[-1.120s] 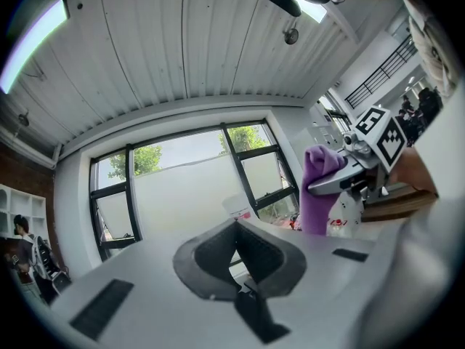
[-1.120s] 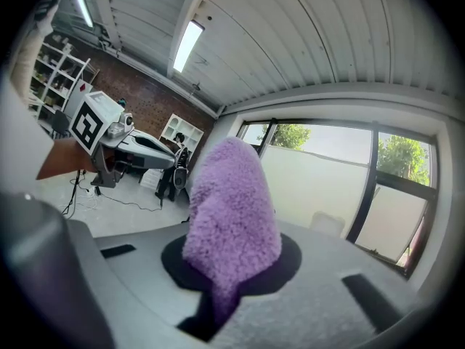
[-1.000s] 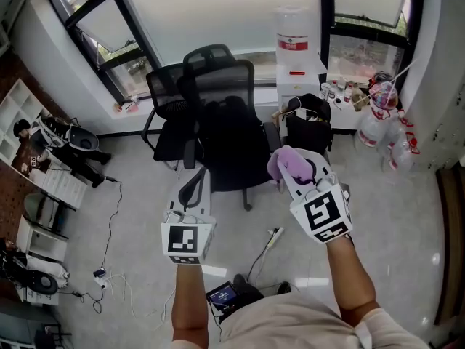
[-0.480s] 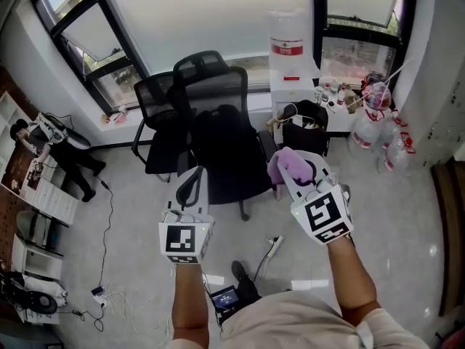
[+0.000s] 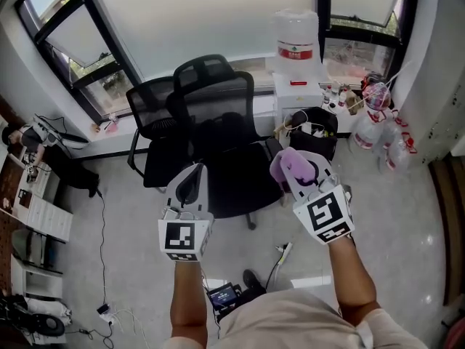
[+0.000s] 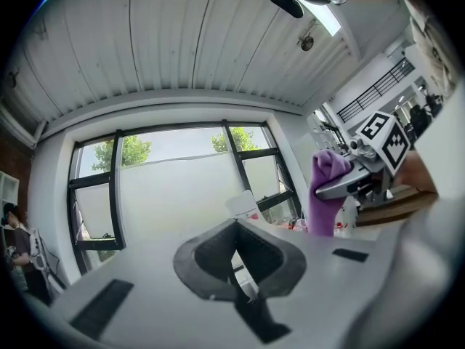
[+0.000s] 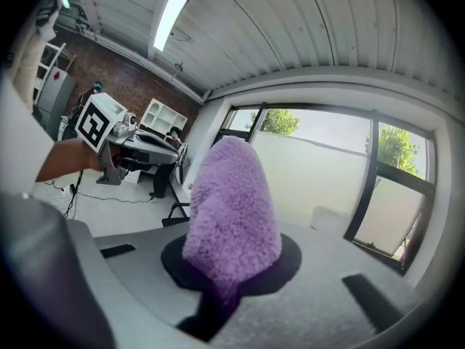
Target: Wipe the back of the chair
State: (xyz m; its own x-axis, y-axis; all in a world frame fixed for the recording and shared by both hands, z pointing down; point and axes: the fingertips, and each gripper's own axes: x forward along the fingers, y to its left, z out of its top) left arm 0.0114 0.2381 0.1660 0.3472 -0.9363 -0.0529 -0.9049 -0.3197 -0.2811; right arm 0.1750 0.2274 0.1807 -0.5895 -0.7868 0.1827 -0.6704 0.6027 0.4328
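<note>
Nearer the chair now, right tool pinches cloth; left tool pressed together.

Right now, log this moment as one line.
stage: pre-wipe | left gripper: shut, empty | right gripper: shut on purple cloth | chair back: cloth not touching it

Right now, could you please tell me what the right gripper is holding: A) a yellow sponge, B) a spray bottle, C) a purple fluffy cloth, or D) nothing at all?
C: in the right gripper view, the right gripper is shut on a purple fluffy cloth that stands up from between its jaws.
</note>
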